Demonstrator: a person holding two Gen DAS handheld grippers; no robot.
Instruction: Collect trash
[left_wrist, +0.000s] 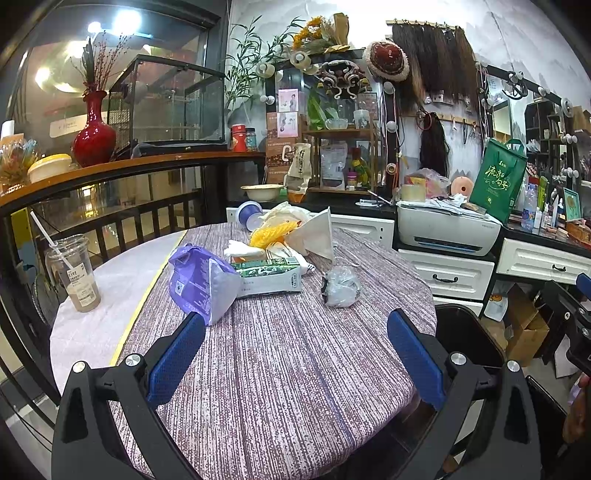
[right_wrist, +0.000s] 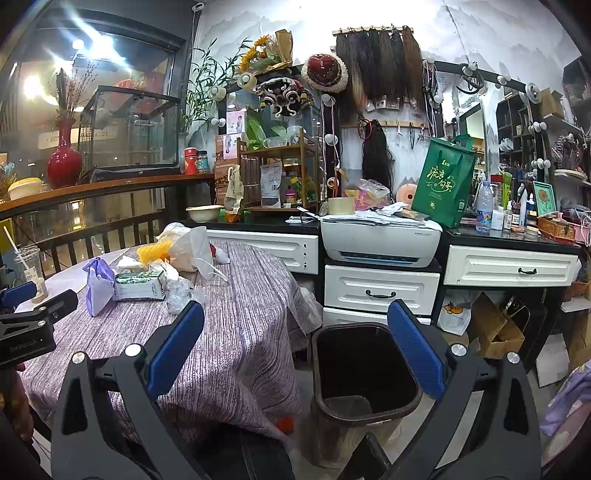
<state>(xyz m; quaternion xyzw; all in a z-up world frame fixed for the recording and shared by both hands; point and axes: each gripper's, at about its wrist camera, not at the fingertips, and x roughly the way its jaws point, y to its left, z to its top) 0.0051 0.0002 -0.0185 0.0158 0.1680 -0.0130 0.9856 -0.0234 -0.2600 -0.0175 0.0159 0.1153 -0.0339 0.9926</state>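
Bin (right_wrist: 364, 373) beside table (right_wrist: 236, 332) edge

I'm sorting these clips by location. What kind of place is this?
Probably a costume or makeup studio, not a home: hair extensions hang on the wall, bulb-lit vanity mirrors line the counter, and a printer sits beside the cloth-covered table. Both grippers are open.

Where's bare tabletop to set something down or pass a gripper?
Free: the near half of the table, from the purple bag and crumpled clear plastic to the near edge. Smaller: the white strip beside the iced drink cup. Crowded: the far centre, around the green carton.
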